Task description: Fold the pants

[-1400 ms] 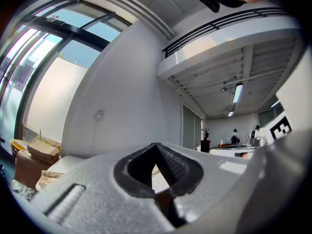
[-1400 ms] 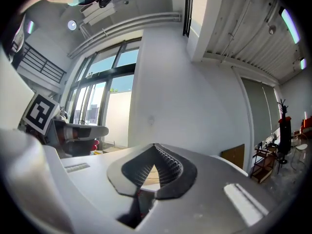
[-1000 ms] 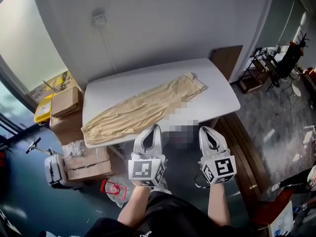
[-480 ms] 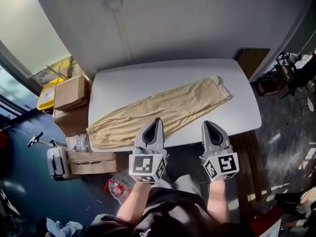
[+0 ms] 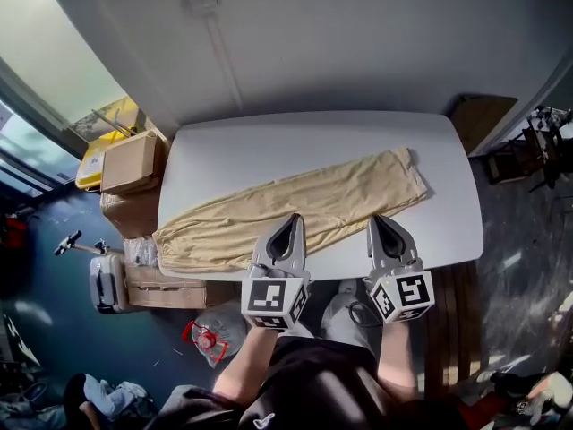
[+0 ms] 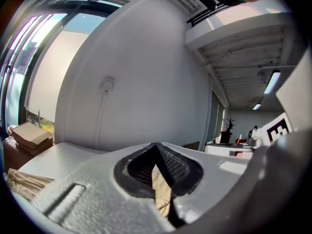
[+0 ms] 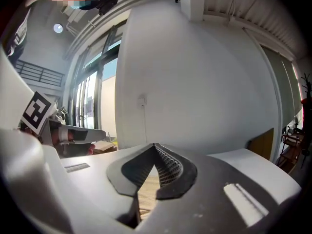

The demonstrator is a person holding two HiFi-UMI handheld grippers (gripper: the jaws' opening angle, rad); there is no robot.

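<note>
Beige pants (image 5: 295,206) lie flat and slantwise on the white table (image 5: 269,146), with one end at the left front (image 5: 179,245) and the other at the right back (image 5: 403,173). Both grippers hover side by side over the table's near edge, and neither touches the cloth. My left gripper (image 5: 288,221) is shut, its tip above the pants' middle. The right gripper (image 5: 383,221) is shut too, near the pants' front hem. In the left gripper view the jaws (image 6: 156,145) meet, with beige cloth (image 6: 161,191) beyond them. The right gripper view shows closed jaws (image 7: 155,146) above the pants (image 7: 146,191).
Cardboard boxes (image 5: 130,162) and a yellow crate (image 5: 89,167) stand on the floor left of the table, with a grey case (image 5: 106,280) and a red object (image 5: 206,340) nearer me. A wooden board (image 5: 483,115) leans at the right. The wall runs just behind the table.
Both grippers have moved forward from short of the table to over its near edge, above the pants. They stayed shut. The pants have not moved on the table.
</note>
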